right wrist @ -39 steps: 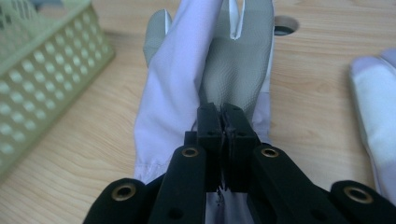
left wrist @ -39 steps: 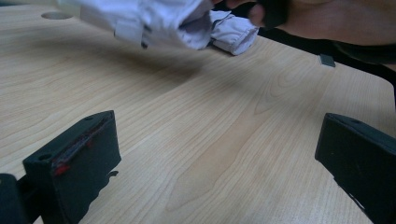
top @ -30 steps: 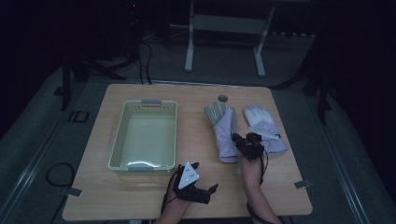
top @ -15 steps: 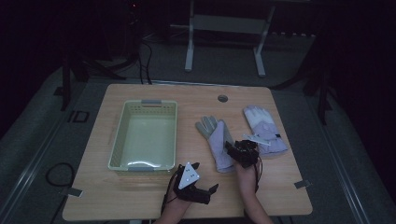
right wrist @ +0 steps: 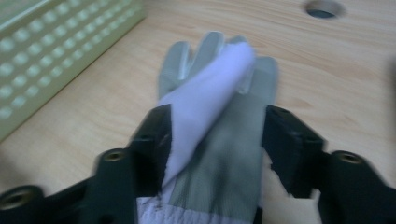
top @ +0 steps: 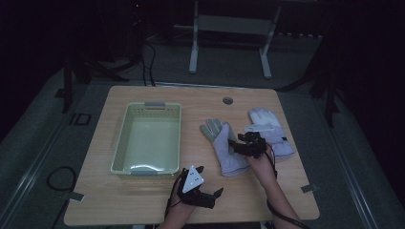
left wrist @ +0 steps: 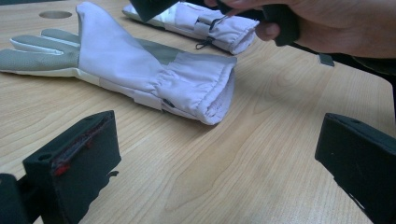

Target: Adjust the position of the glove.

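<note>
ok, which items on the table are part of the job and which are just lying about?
In play:
- left glove, between the right gripper's jaws
- right glove
- green basket, likely the destination

Lying about:
- table's cable hole
- stand behind the table

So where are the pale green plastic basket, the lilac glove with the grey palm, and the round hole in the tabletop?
Pale green plastic basket (top: 122,143), high view, left rim.
Lilac glove with grey palm (left wrist: 130,63), left gripper view, folded-over lilac part.
Round hole in tabletop (top: 228,100), high view, its middle.
</note>
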The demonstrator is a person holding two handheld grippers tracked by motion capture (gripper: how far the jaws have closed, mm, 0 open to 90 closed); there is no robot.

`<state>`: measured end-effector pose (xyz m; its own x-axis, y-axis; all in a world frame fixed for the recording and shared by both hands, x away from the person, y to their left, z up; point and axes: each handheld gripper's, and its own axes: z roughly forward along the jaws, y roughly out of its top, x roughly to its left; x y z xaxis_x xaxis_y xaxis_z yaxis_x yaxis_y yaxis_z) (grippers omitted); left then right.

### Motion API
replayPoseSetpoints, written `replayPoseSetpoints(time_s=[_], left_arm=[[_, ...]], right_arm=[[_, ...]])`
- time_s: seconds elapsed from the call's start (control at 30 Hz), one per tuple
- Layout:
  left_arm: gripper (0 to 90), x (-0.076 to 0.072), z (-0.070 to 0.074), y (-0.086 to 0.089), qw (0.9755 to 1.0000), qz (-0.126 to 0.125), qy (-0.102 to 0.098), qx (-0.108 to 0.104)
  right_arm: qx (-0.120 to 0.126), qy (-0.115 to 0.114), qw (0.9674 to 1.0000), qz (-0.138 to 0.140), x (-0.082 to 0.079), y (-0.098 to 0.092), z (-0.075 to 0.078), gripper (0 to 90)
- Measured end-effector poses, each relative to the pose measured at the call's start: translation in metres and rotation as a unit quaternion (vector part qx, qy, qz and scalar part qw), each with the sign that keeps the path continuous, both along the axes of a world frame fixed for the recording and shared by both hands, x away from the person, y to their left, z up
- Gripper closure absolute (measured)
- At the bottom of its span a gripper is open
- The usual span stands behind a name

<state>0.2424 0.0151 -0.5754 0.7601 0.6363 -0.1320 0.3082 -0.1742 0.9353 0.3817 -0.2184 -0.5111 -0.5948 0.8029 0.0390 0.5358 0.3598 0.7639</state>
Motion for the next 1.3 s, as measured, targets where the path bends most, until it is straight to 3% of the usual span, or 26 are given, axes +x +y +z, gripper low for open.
replayPoseSetpoints(time_s=[0.1,0.27,0.33,0.43,0.47,0.53,0.6,0.7,0.87,0.97,1.17,1.3], left_arm=[[0.1,0.0,0.0,0.0,1.0,0.0,0.0,0.0],[0.1,0.0,0.0,0.0,1.0,0.001,0.002,-0.002],[0.1,0.0,0.0,0.0,1.0,0.001,0.001,0.0],[0.1,0.0,0.0,0.0,1.0,0.0,0.001,0.0],[0.1,0.0,0.0,0.0,1.0,0.001,0.001,0.0],[0.1,0.0,0.0,0.0,1.0,0.001,0.001,0.0],[0.1,0.0,0.0,0.0,1.0,0.0,0.0,0.0],[0.1,0.0,0.0,0.0,1.0,0.0,0.001,-0.001],[0.0,0.0,0.0,0.0,1.0,-0.001,-0.001,0.0],[0.1,0.0,0.0,0.0,1.0,-0.001,-0.001,0.0],[0.1,0.0,0.0,0.0,1.0,-0.001,0.0,0.001],[0.1,0.0,0.0,0.0,1.0,-0.001,0.0,0.0]], right_arm=[[-0.006,0.029,0.9994,0.02,0.011,-0.004,-0.006,55.2],[-0.049,0.06,0.9964,0.036,0.019,0.001,-0.023,64.5],[-0.058,0.067,0.9955,0.033,0.019,0.003,-0.032,68.3],[-0.067,0.058,0.9958,0.025,0.014,0.008,-0.035,80.1],[-0.064,0.058,0.9962,0.015,0.014,0.009,-0.033,86.6],[-0.057,0.055,0.9968,0.007,0.013,0.01,-0.032,88.5],[-0.021,0.043,0.9987,-0.018,0.01,0.012,-0.024,89.2],[0.006,0.025,0.999,-0.038,0.005,0.013,-0.016,89.3],[0.024,0.002,0.997,-0.074,-0.004,0.015,0.001,89.3],[0.042,0.013,0.994,-0.1,-0.008,0.011,0.004,89.3],[0.037,0.032,0.9921,-0.115,-0.01,0.007,-0.012,89.2],[0.022,0.045,0.994,-0.097,-0.004,0.005,-0.023,89.2]])
